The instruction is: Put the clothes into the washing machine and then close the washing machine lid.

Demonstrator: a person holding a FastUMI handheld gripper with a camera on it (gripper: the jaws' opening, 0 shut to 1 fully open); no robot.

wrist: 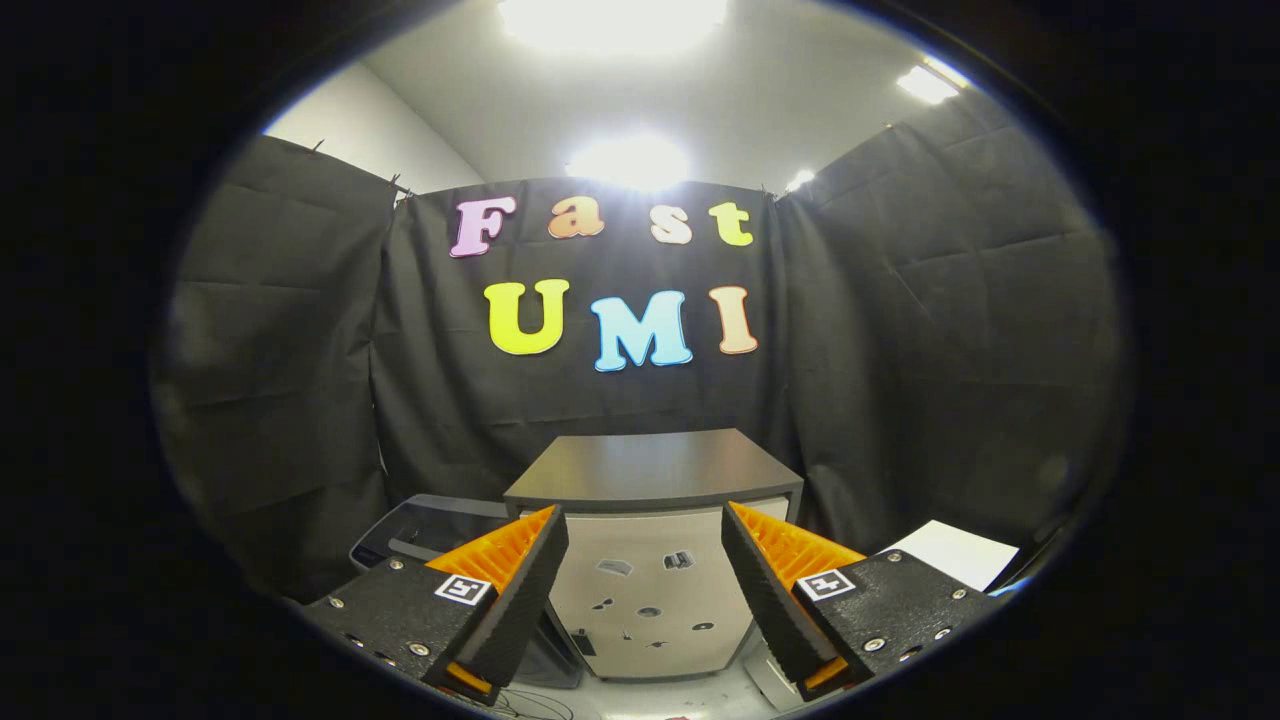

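Claw (645, 585) spread wide, grasping nothing, aimed at washing machine (650, 560) at lower centre. Lid (650, 468) lay flat, shut. No clothes seen.

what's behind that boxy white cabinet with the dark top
Directly behind the cabinet hangs the booth's black cloth wall. The cabinet hides the cloth's lower part and any floor behind it. The open gripper frames the cabinet's front, holding nothing.

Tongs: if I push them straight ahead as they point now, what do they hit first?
Most likely the pale front of the dark-topped cabinet, seen between the open, empty tongs. Nothing shows in the gap before it, though depth is hard to judge here.
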